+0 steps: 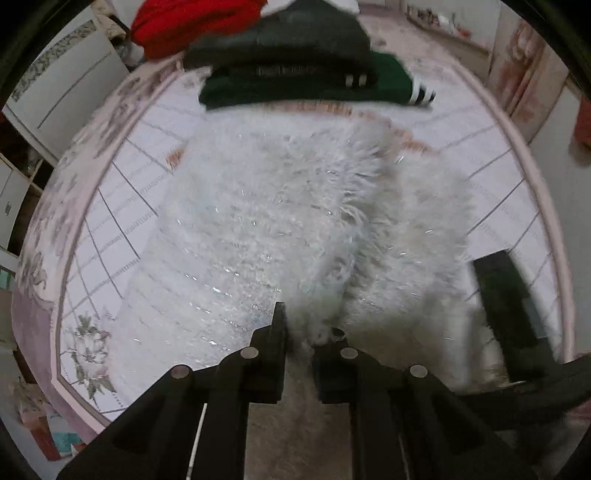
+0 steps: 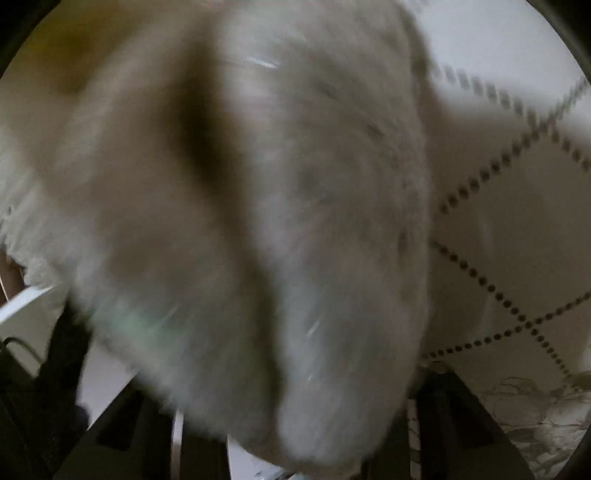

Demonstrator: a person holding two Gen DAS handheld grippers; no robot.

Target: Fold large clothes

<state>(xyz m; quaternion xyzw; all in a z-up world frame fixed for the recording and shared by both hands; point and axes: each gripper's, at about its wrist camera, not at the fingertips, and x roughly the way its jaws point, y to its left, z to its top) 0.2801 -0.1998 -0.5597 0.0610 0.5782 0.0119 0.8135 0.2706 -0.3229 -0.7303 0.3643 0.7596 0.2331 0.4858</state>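
A white fluffy garment (image 1: 280, 221) lies spread on the bed (image 1: 110, 236). My left gripper (image 1: 299, 332) is shut on a bunched edge of the garment at its near end. In the left wrist view my right gripper (image 1: 506, 306) shows as a dark shape at the garment's right side. In the right wrist view the white fluffy garment (image 2: 258, 221) fills the frame, blurred and very close. It covers my right gripper's fingertips, so I cannot tell how the jaws stand.
A stack of folded clothes, dark grey (image 1: 295, 40) over green (image 1: 306, 88), sits at the far end of the bed, with a red garment (image 1: 184, 26) behind. A white cabinet (image 1: 59, 85) stands at the left. The quilted bedspread (image 2: 517, 221) shows at right.
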